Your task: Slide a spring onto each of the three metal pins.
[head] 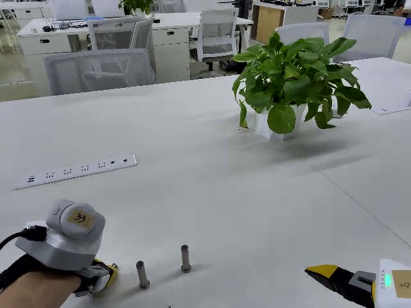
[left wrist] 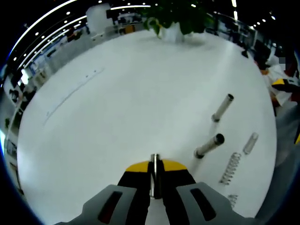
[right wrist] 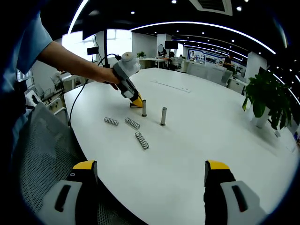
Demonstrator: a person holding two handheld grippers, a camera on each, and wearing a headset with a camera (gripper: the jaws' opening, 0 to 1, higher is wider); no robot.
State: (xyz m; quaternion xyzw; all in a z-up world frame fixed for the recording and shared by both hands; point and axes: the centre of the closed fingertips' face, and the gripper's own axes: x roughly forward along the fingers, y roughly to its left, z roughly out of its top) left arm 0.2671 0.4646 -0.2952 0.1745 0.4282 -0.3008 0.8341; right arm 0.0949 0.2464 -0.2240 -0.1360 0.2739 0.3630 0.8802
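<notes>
The left gripper [left wrist: 154,165] is pinching its yellow-tipped fingers [left wrist: 138,168] shut on a slim grey metal pin [left wrist: 154,177], which is poking out past the fingertips over the white bench [left wrist: 117,93]. To the right of those fingers a nearer upright metal pin [left wrist: 209,145] and a farther upright metal pin [left wrist: 222,108] are standing on the bench. The right gripper [right wrist: 151,180] is holding its fingers [right wrist: 218,171] wide apart with nothing between them. Well ahead of them three silver coil springs [right wrist: 132,123] are lying loose on the bench, just short of the two standing pins.
</notes>
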